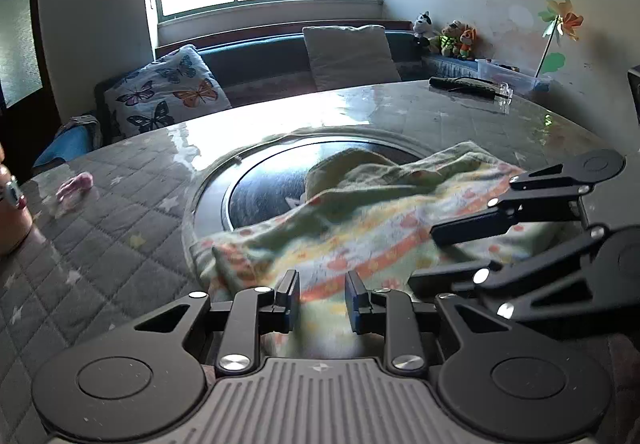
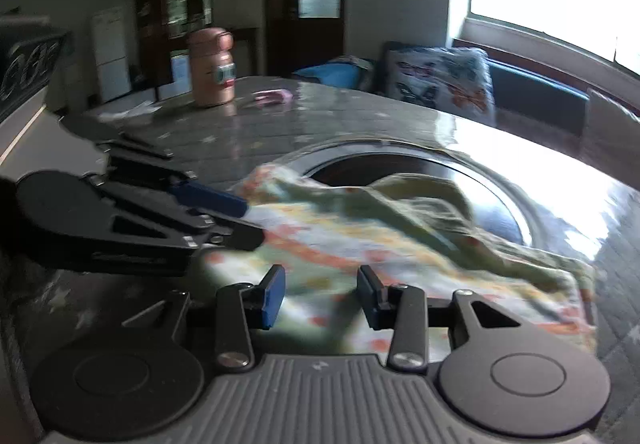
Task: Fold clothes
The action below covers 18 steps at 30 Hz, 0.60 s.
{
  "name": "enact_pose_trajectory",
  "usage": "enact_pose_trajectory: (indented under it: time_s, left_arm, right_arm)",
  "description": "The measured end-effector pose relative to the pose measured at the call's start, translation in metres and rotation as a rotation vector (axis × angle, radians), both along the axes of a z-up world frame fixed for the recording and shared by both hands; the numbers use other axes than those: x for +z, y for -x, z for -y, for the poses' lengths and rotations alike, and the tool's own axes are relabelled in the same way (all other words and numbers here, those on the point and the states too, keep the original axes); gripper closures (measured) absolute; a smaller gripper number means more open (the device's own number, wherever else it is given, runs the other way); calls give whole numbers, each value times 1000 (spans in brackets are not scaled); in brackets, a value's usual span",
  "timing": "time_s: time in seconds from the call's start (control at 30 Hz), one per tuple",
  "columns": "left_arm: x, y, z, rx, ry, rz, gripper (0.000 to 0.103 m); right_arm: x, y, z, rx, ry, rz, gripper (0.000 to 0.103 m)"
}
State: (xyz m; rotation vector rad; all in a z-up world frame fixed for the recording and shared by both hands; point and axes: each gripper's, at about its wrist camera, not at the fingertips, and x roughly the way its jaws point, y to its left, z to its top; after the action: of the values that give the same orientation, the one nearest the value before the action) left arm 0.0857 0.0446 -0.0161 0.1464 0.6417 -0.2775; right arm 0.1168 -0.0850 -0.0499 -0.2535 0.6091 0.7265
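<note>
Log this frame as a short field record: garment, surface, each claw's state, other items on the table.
garment: crumpled patterned cloth, lying partly over the dark round inset
surface: table with a grey quilted cover
left claw: open, at the cloth's near edge, nothing gripped
right claw: open, over the cloth, nothing gripped
fold state: not yet folded
other items: pink bottle, small pink object, dark long object at the far edge

Left wrist view: my left gripper [image 1: 322, 302] over the crumpled garment [image 1: 360, 220].

My fingers [image 1: 289, 294] stand apart with the patterned cloth showing between them. The right gripper [image 1: 448, 252] enters from the right, fingers spread over the same cloth. The garment lies partly across the desk's [image 1: 120, 204] dark round inset [image 1: 260, 192].
</note>
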Motion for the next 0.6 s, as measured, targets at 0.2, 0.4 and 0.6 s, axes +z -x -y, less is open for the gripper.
enact_pose_trajectory:
  time_s: [0.2, 0.4, 0.6]
  left_arm:
    - [-5, 15, -5, 25, 8, 8, 75]
    - [-7, 15, -9, 43, 26, 7, 75]
    - [-8, 15, -9, 54, 31, 5, 75]
  right_arm:
    - [2, 15, 0, 11, -12, 21, 63]
    - [5, 9, 43, -102, -70, -13, 63]
    - [0, 0, 87, -236, -60, -14, 63]
